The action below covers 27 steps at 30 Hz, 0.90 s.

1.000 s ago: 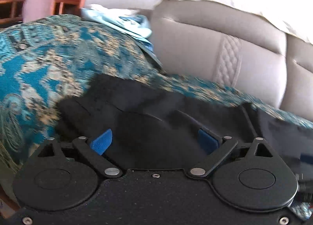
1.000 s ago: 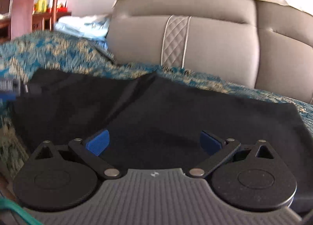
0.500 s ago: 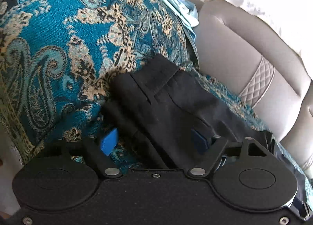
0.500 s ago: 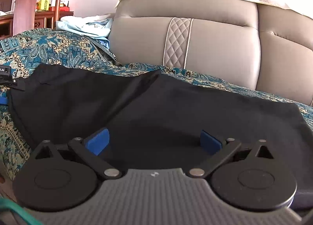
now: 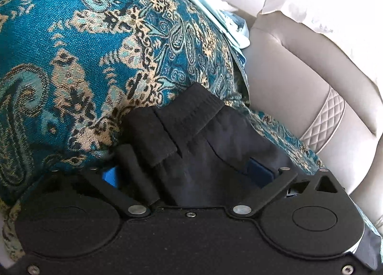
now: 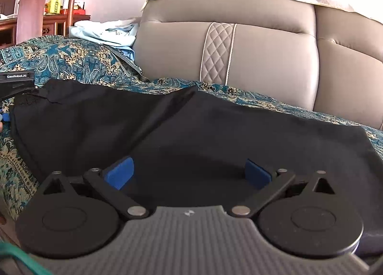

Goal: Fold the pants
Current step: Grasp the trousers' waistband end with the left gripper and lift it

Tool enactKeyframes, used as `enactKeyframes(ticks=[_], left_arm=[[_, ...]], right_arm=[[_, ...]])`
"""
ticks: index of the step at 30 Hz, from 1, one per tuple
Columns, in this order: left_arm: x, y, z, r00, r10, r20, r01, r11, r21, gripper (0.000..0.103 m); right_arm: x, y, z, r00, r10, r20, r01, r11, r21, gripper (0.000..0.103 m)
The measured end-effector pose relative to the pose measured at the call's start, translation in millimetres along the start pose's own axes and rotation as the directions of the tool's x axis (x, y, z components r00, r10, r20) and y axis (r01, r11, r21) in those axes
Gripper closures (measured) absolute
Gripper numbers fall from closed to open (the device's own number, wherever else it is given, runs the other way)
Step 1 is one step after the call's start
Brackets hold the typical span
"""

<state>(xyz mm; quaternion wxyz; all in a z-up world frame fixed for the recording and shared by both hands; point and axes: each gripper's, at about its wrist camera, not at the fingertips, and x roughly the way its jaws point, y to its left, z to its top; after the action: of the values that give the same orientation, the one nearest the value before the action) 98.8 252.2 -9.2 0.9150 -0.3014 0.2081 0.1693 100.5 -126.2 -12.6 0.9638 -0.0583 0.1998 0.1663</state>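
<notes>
- Left wrist view: the left hand-held gripper (image 5: 186, 174) sits low in the frame with the waistband end of the black pants (image 5: 191, 136) bunched between its blue pads (image 5: 259, 174). Compared with a second ago, when the pants lay broad and flat across the frame, the camera is rolled and now faces the paisley blanket (image 5: 71, 47) in the upper left, with the waistband's corner reaching toward centre frame.
- The jaws have just been opening after a brief narrowing and now stand wide; cloth lies between them, but the pads do not appear to press it, so the gripper reads as released. This looks like a re-grip at the waistband rather than a finished grasp.
- Right wrist view: the right hand-held gripper (image 6: 189, 174) stands with its jaws wide apart over the pants (image 6: 215, 136), which spread across the middle of the frame on the blanket (image 6: 71, 59), in front of the grey sofa back (image 6: 263, 59). Nothing is clamped, and the view matches the earlier ones.
- The left hand-held gripper (image 6: 16, 81) shows at the left edge, at the waistband corner.
- Judgement: a diagonal crease suggests one fold has been made; the next fold has not yet begun.
</notes>
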Motion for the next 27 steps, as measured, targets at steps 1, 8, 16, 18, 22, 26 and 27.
enactKeyframes(ticks=[1,8,16,18,22,26,27], left_arm=[[0.4,0.0,-1.0,1.000,0.000,0.009,0.000,1.000,0.001,0.001],[-12.3,-1.5,-7.7,0.994,0.106,0.033,-0.108,0.993,0.046,0.058],[-6.8,-4.0,-9.0,0.994,0.097,0.054,-0.099,0.995,0.030,0.040],[-4.0,-11.0,-9.6,0.989,0.134,0.060,-0.137,0.990,0.046,0.053],[-8.8,-12.9,-7.1,0.990,0.132,0.058,-0.133,0.991,0.019,0.072],[-24.3,-24.8,2.5,0.989,0.116,0.095,-0.120,0.992,0.030,0.081],[-29.2,-31.3,4.6,0.987,0.114,0.113,-0.120,0.992,0.046,0.082]], right_arm=[[-0.1,-0.1,-0.2,1.000,0.000,0.001,0.000,1.000,0.000,0.000],[-0.3,-0.3,-0.5,1.000,0.000,0.002,0.000,1.000,0.001,0.000],[-0.8,-1.0,-0.7,1.000,-0.001,0.004,0.001,1.000,0.000,0.000],[-1.3,-1.3,-0.4,1.000,-0.003,0.005,0.003,1.000,-0.002,0.000],[-2.1,-3.0,2.4,1.000,0.023,-0.014,-0.023,1.000,-0.015,0.000],[-3.7,-5.2,2.9,0.998,0.054,-0.033,-0.055,0.998,-0.022,0.000],[-4.1,-4.8,2.5,0.998,0.057,-0.034,-0.058,0.998,-0.024,0.000]])
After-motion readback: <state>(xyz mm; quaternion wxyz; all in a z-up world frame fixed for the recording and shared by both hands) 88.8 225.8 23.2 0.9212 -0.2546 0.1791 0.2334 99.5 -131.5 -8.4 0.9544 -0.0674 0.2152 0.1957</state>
